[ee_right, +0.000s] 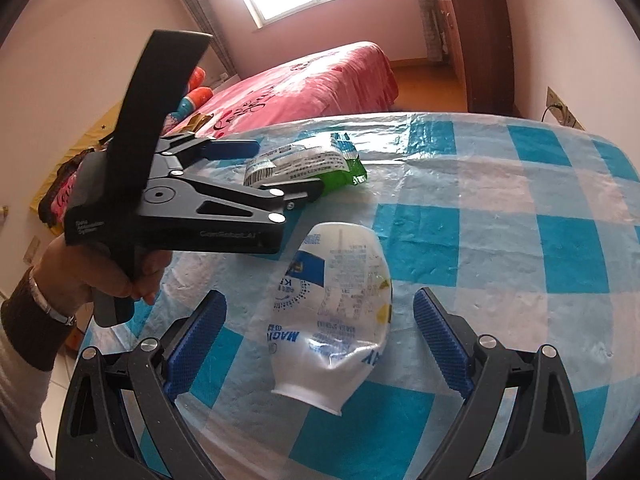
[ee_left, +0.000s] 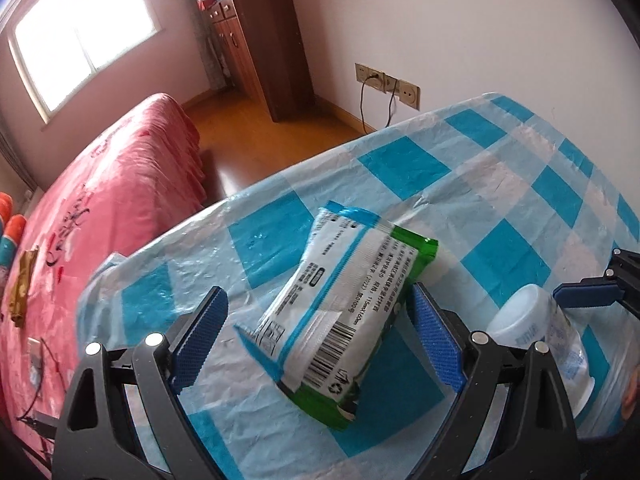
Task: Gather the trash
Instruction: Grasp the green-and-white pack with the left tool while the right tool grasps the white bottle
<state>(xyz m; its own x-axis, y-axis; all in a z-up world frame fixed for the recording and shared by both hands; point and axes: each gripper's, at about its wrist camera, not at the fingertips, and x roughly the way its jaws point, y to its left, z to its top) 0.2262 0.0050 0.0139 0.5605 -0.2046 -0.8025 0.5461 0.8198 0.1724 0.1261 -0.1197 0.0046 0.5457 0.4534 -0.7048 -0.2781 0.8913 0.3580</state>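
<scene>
both tools spread, each straddling its target for pickup: left tool (ee_left: pixel 320 336) around the wipes packet (ee_left: pixel 332 312), right tool (ee_right: pixel 320 344) around the crushed cup (ee_right: pixel 334 320) lying on the desk (ee_right: pixel 520 208).

A table (ee_left: pixel 500 184) covered with a crinkled plastic cloth in blue-and-white checks carried two things: a green-and-white wet-wipe packet (ee_left: pixel 340 312) lying flat with its barcode side up, and just beside it a crushed white plastic cup (ee_right: pixel 336 320) lying on its side, rim toward the near edge
</scene>
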